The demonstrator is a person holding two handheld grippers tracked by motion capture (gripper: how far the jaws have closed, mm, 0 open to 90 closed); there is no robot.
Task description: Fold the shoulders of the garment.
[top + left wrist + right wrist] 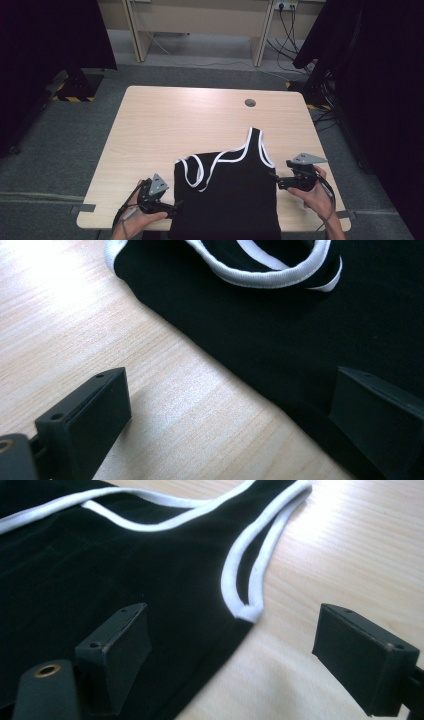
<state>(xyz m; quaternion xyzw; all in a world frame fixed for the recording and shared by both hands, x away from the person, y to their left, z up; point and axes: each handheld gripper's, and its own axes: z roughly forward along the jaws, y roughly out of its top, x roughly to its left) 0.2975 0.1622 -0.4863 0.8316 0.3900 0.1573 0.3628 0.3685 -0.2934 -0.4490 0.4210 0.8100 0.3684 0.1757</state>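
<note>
A black top with white edging lies flat on the near half of the wooden tabletop, and its bottom end hangs over the near edge. One strap points to the far side and lies straight. The other strap, on the left, is folded back onto the black cloth, so its white edging makes a loop. No writing or label can be read on the top. The left claw is held in a hand at the near left, just beside the left side of the top. In the left gripper view its two black jaws stand wide apart with nothing between them; one is over the bare wood and the other is over the black cloth, with the edge of the top running between them. The right claw is held in a hand at the right, just beside the right side of the top, near the arm hole. In the right gripper view its jaws are also wide apart and hold nothing; one is over the black cloth and the other is over the wood, and the white loop of the arm hole lies between them. A small round grey hole sits in the far part of the tabletop. Cables hang by the wall, past the tabletop.
</note>
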